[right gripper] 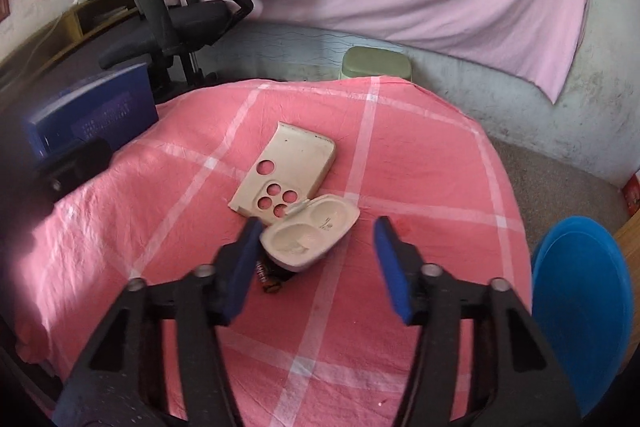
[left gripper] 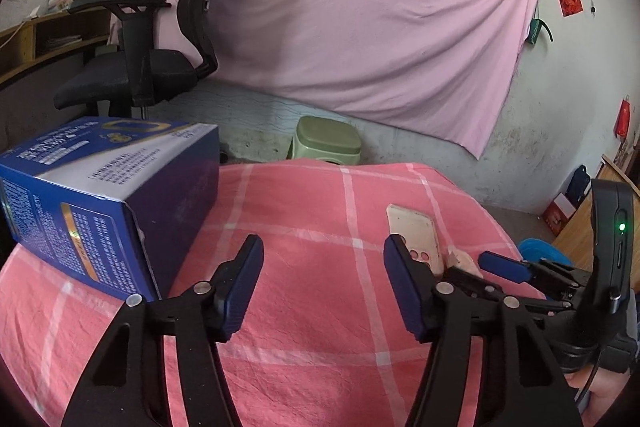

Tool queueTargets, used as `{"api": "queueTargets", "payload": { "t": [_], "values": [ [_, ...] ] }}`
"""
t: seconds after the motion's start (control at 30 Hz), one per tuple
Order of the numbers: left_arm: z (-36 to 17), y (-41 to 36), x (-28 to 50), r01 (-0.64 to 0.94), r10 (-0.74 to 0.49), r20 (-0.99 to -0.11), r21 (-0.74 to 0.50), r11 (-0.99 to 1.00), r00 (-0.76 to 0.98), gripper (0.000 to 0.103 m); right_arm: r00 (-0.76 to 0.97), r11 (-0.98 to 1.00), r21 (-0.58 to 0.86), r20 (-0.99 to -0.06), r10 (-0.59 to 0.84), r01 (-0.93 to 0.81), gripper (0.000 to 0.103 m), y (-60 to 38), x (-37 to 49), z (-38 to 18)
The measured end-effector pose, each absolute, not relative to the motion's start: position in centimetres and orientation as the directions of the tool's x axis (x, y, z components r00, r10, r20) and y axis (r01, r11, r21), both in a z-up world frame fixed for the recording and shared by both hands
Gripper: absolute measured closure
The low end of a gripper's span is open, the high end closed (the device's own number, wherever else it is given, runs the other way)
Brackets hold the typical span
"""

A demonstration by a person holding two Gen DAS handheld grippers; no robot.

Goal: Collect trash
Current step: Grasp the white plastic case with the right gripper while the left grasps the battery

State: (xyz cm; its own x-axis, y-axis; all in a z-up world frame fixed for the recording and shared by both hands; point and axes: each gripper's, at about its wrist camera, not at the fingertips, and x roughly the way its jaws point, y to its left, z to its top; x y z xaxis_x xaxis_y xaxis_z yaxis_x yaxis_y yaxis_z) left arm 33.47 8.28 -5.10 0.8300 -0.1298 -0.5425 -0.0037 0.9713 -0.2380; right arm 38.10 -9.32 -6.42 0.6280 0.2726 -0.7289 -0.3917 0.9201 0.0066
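On the pink checked tablecloth lie a beige phone case with round holes, an open white plastic shell case and a small dark item under its near edge. My right gripper is open, low over the cloth, with the shell case just ahead between its fingers, near the left one. My left gripper is open and empty over the cloth. The phone case lies just beyond its right finger. A blue carton lies on the table to its left. The right gripper shows at the right of the left wrist view.
A blue round bin stands on the floor right of the table. A green stool and a black office chair stand behind the table. A pink sheet hangs on the wall. The blue carton sits at the table's left edge.
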Motion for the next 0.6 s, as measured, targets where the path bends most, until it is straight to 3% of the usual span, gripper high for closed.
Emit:
{"api": "queueTargets", "payload": {
  "t": [0.1,0.2,0.43,0.6],
  "values": [
    [-5.4,8.0,34.0,0.026,-0.171,-0.563,-0.257,0.966,0.809,0.052,0.618,0.923,0.056,-0.727,0.299,-0.380,0.044,-10.0,38.2,-6.5],
    [-5.6,7.6,34.4,0.060,-0.223,-0.578,-0.288,0.956,0.785,0.056,0.600,0.923,0.104,-0.732,0.324,-0.372,0.047,-10.8,38.4,-6.7],
    [-6.4,6.3,35.2,0.138,-0.334,-0.621,-0.342,0.929,0.709,0.061,0.622,0.933,0.075,-0.726,0.292,-0.351,0.048,-13.0,37.6,-6.3],
    [-6.9,4.0,35.9,0.186,-0.400,-0.650,-0.375,0.908,0.646,0.062,0.615,0.927,0.133,-0.715,0.334,-0.350,0.048,-15.0,37.3,-6.3]
  ]
}}
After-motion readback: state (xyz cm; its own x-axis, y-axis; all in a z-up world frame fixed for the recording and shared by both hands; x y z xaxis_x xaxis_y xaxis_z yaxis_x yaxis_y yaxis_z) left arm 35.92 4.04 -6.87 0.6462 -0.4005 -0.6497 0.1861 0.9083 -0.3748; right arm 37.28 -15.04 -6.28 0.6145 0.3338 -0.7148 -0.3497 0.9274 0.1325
